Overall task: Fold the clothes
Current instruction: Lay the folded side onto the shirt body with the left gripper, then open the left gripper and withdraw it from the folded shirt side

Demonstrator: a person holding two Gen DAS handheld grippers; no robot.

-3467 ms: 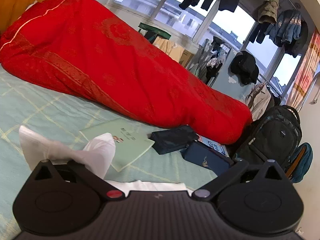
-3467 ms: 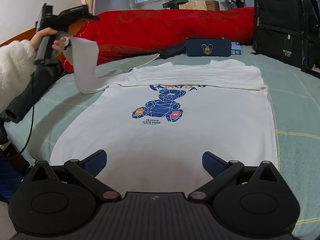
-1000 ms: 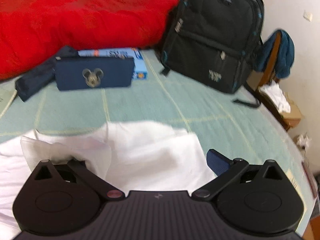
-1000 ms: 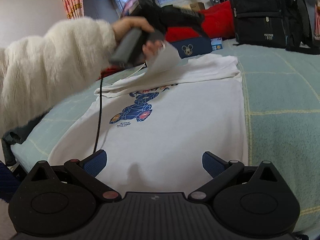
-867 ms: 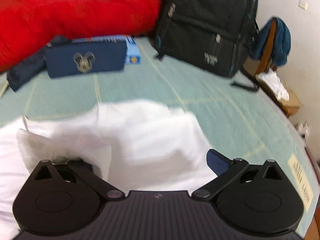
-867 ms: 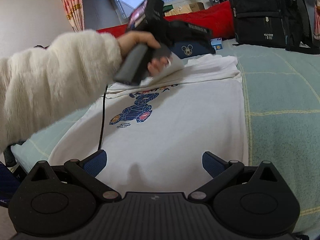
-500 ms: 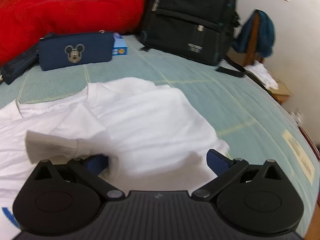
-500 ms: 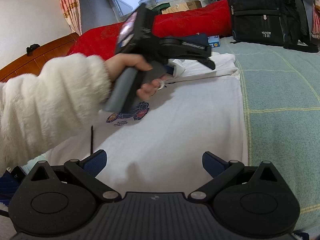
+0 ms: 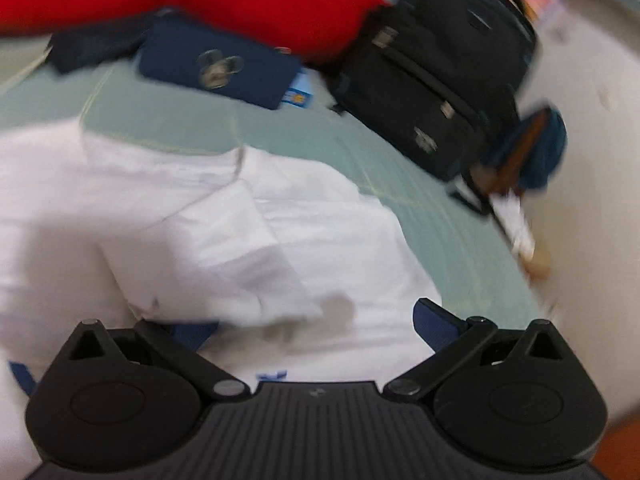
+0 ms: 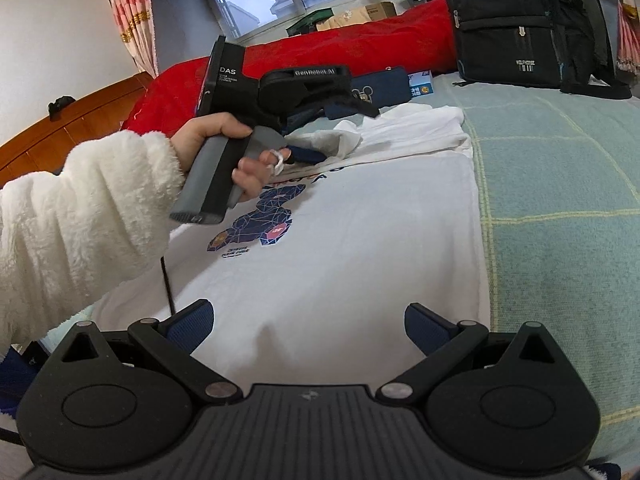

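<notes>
While the left tool [image 9: 312,320] hangs parted over the white T-shirt [image 10: 360,248], the right tool [image 10: 306,326] gapes empty.

— What carries everything?
— A bed [image 10: 560,184] with a green checked cover.
— And on it?
— White T-shirt [image 10: 360,248] centre frame, red quilt [image 10: 360,40] and black backpack [image 10: 520,20] along the top, navy pouch [image 10: 380,86] between.

t-shirt [image 10: 360,248]: white smooth cloth, matt
bed cover [image 10: 560,184]: green woven cloth
sleeve [image 10: 80,216]: fluffy fleece
right hand-held gripper [image 10: 306,330]: matt black plastic, ribbed
headboard [image 10: 60,128]: glossy wood
</notes>
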